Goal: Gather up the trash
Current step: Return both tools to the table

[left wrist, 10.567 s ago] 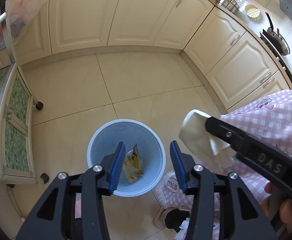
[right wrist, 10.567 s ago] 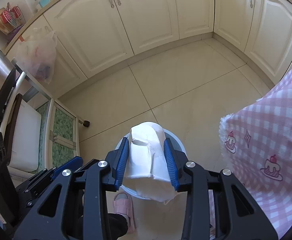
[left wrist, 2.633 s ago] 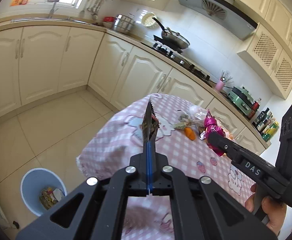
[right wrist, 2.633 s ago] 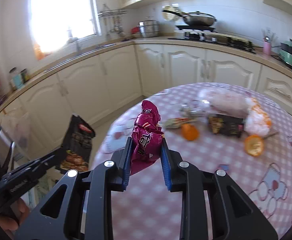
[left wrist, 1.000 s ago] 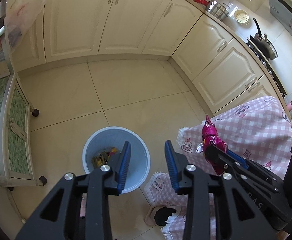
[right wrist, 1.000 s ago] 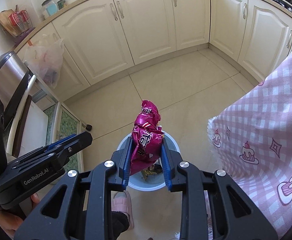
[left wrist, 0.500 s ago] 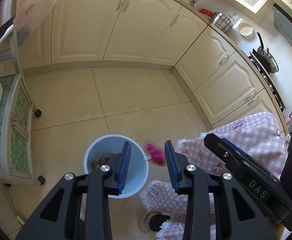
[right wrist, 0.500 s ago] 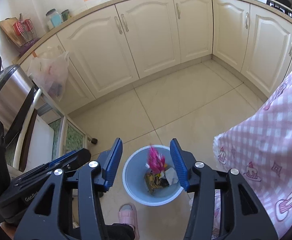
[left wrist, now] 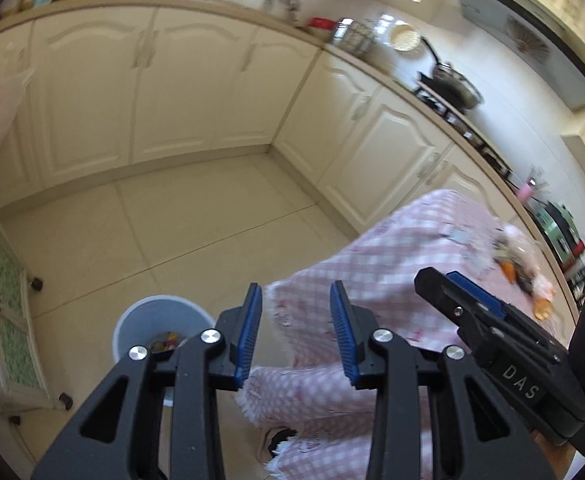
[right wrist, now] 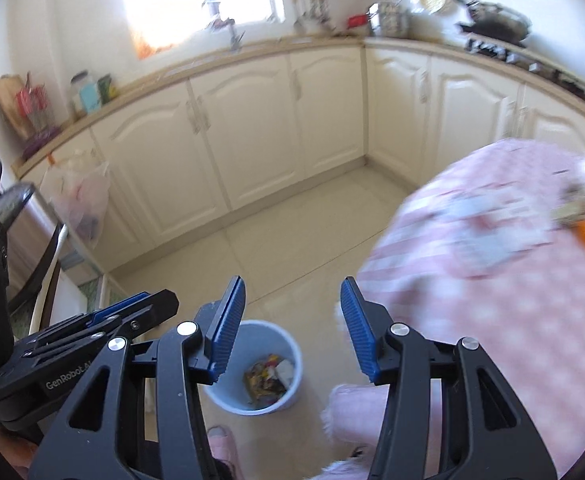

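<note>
Open tiled floor (right wrist: 276, 240) runs from the bin out to the cabinet fronts (right wrist: 252, 128) at 12 o'clock, nothing standing on that stretch. Pink checked tablecloth (left wrist: 392, 264) hangs with its frayed edge at 3 o'clock of the bin (right wrist: 254, 368), close beside it. A wheeled cart (left wrist: 4, 312) borders the floor at 9 o'clock in the left wrist view.

Left gripper (left wrist: 296, 332): jaws partly apart, nothing between the pads, touching nothing. Right gripper (right wrist: 292, 328): jaws apart, a bit wider, empty too.

Bin sits on the floor below both grippers, wrappers (right wrist: 268, 376) piled inside. More trash (left wrist: 520, 268) lies on the table at 3 o'clock, blurred.
</note>
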Demonstrator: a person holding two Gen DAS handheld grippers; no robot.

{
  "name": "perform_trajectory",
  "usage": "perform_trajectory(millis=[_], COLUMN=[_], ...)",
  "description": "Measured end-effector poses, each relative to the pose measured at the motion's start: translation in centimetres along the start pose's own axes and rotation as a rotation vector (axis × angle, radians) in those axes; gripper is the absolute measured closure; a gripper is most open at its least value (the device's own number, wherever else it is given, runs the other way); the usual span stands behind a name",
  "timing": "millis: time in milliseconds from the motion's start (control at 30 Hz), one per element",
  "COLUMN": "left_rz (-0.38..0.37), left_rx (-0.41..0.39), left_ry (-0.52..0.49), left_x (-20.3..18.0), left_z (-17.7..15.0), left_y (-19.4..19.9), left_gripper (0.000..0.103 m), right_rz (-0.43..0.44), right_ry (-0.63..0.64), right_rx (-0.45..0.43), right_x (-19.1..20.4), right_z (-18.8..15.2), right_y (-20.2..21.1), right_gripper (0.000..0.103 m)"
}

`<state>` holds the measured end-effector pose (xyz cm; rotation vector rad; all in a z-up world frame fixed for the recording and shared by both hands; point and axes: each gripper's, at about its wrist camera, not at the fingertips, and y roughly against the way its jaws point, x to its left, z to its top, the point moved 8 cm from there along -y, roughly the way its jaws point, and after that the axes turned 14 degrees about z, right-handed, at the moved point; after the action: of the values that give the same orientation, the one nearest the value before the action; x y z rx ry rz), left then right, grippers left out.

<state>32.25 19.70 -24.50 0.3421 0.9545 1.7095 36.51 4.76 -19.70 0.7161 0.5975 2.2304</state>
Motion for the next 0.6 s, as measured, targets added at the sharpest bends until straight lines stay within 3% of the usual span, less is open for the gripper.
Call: perform_trajectory(millis=[100, 367, 600], left_rz=[-0.050, -0.136, -0.177], left_rx=[-0.032, -0.078, -0.059], left_ry=[-0.069, -0.266, -0.377], left_x=[-5.4, -19.0, -27.6], left_z=[0.3, -0.7, -2.2], left_y=[1.9, 4.5, 3.5], left_gripper=[0.063, 0.050, 0.043], right_rz=[-0.026, -0.199, -0.367], right_ry=[-0.023, -0.098, -0.219], right_rx=[-0.057, -0.185, -0.199], right_x=[-2.4, -12.2, -22.2], right_z=[0.7, 0.6, -1.8], right_y=[4.4, 16.1, 22.0], right_gripper=[0.055, 0.051, 0.051])
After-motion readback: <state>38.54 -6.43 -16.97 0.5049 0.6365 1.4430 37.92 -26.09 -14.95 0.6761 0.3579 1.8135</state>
